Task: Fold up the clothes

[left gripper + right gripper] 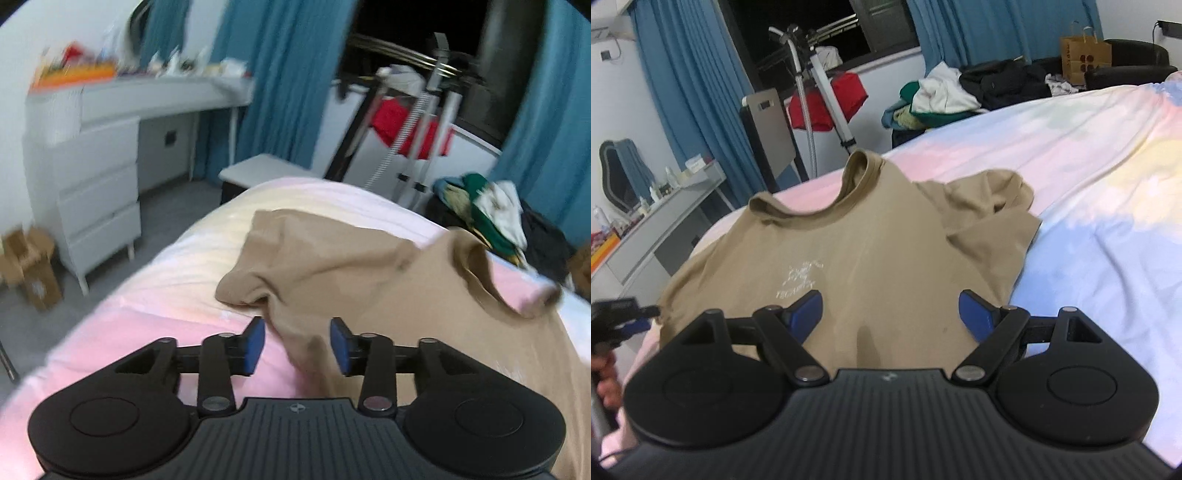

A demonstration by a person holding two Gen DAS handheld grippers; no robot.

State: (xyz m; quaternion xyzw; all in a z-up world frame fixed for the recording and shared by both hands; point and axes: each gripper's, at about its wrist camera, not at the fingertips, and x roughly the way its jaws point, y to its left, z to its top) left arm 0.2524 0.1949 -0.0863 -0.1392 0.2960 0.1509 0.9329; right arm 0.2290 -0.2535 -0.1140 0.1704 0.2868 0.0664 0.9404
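Observation:
A tan T-shirt (871, 251) with a white chest logo lies face up on the pastel bedsheet (1089, 177), collar toward the far side, right sleeve crumpled. My right gripper (890, 317) is open and empty, just above the shirt's chest. In the left wrist view the same shirt (351, 273) lies with its left sleeve bunched. My left gripper (297, 345) is open, its blue pads either side of a fold of the shirt's left edge without gripping it. The left gripper also shows at the left edge of the right wrist view (624, 321).
A pile of other clothes (934, 99) sits beyond the bed's far edge, with dark garments and a paper bag (1084, 61). A garment steamer stand (820, 96) with red cloth stands by the blue curtains. A white desk with drawers (99, 177) and cardboard boxes (33, 266) are left.

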